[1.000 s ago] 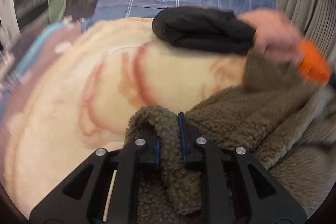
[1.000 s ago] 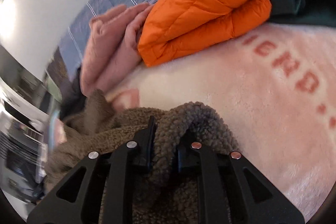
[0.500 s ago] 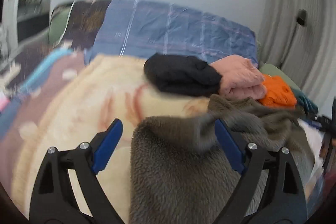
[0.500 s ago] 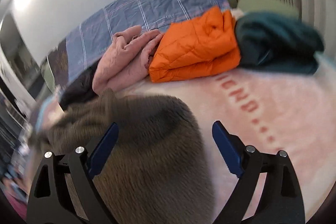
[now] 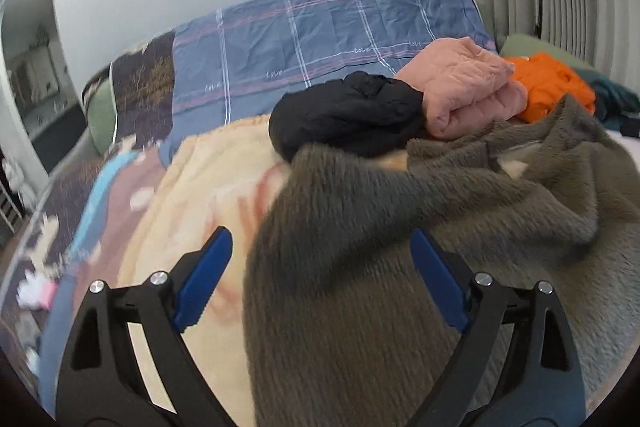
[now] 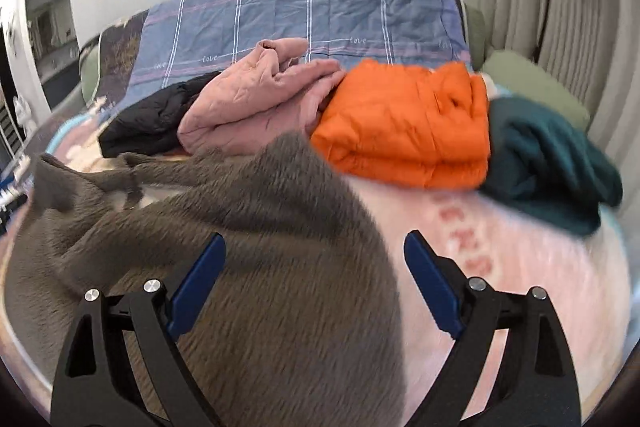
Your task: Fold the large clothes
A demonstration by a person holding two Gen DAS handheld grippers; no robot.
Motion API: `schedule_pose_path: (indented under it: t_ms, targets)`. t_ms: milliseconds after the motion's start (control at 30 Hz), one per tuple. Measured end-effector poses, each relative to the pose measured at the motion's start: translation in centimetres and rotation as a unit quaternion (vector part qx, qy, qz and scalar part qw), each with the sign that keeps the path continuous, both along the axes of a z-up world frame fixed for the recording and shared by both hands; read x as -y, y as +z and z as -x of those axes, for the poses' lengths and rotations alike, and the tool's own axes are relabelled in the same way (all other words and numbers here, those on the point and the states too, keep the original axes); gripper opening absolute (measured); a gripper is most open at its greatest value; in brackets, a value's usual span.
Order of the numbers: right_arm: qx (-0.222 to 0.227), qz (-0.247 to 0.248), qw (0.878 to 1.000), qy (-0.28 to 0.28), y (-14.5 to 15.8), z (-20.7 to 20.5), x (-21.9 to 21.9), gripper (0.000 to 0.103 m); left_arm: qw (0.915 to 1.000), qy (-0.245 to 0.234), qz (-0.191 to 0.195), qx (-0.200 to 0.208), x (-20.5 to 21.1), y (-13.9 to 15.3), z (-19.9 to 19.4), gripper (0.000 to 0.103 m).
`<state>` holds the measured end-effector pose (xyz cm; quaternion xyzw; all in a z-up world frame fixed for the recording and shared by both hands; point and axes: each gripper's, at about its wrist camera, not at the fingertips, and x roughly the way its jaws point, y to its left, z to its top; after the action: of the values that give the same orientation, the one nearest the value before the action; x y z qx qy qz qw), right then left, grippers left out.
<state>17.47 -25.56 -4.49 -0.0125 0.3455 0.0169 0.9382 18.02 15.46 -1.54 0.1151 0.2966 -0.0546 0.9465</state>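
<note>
Left gripper and right gripper, jaws spread wide and holding nothing, hover over a brown fleece garment on the blanket

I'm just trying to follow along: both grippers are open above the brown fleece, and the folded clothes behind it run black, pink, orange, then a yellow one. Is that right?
Nearly. The last garment is dark teal, not yellow, as the right wrist view shows. The rest holds: the left gripper and right gripper are open above the brown fleece, and the row runs black jacket, pink jacket, orange jacket.
</note>
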Motion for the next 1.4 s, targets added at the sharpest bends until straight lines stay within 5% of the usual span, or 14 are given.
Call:
schedule_pose_path:
  t_ms: [133, 200, 300, 367, 433, 567, 700, 800, 833, 900, 933, 1100, 1233, 1400]
  targets:
    - [-0.009, 0.061, 0.998, 0.033, -0.6, -3.5, -0.8, 0.091, 0.9994, -0.017, -0.020, -0.024, 0.3, -0.2, -4.1, 0.073]
    - [-0.028, 0.083, 0.995, 0.052, -1.6, -5.4, -1.3, 0.091, 0.9986, -0.021, -0.010, -0.047, 0.1, -1.0, -5.7, 0.052]
    - [-0.041, 0.101, 0.992, 0.072, -2.8, -7.4, -2.1, 0.085, 0.9976, -0.020, 0.001, -0.066, -0.3, -2.4, -7.7, 0.037]
    - [-0.062, 0.098, 0.989, 0.088, -3.7, -8.5, -2.5, 0.013, 0.9974, -0.018, 0.001, -0.070, -0.3, -3.2, -8.4, 0.023]
    - [-0.074, 0.085, 0.992, 0.056, -4.1, -9.2, -2.0, 0.012, 0.9990, 0.001, 0.016, -0.042, -0.9, -3.0, -7.9, 0.017]
    - [0.004, -0.008, 1.000, 0.003, -0.2, -7.3, 0.8, 0.011, 0.9974, 0.018, 0.057, 0.041, -2.4, 0.0, -5.8, 0.015]
    - [-0.025, -0.026, 0.999, -0.025, -1.4, -8.9, 2.4, 0.014, 0.9968, 0.030, 0.074, 0.000, -3.1, -1.4, -8.1, 0.020]
    - [-0.126, 0.041, 0.990, -0.043, -8.7, -11.8, 1.0, 0.025, 0.9903, 0.086, -0.034, -0.103, -1.7, -8.6, -12.3, 0.031]
    - [-0.118, 0.046, 0.991, -0.047, -9.8, -11.8, 0.8, 0.027, 0.9850, 0.109, -0.075, -0.110, -1.3, -10.6, -12.9, 0.031]
    - [-0.097, 0.067, 0.991, -0.056, -8.8, -11.4, 0.5, 0.036, 0.9840, 0.120, -0.082, -0.103, -1.3, -10.0, -12.7, 0.035]
    - [-0.089, 0.087, 0.990, -0.067, -8.5, -11.1, 0.3, 0.049, 0.9835, 0.124, -0.087, -0.099, -1.4, -9.9, -12.6, 0.037]
    - [-0.104, 0.053, 0.989, -0.089, -9.0, -11.4, 2.1, 0.070, 0.9828, 0.128, -0.076, -0.109, -2.1, -10.2, -12.8, 0.042]
    - [-0.104, 0.049, 0.988, -0.104, -8.5, -11.0, 2.7, 0.076, 0.9831, 0.133, -0.071, -0.104, -2.6, -9.3, -12.3, 0.051]
    - [-0.066, 0.104, 0.986, -0.111, -5.5, -7.5, 1.8, 0.077, 0.9890, 0.126, 0.021, -0.075, -5.0, -4.6, -9.3, 0.059]
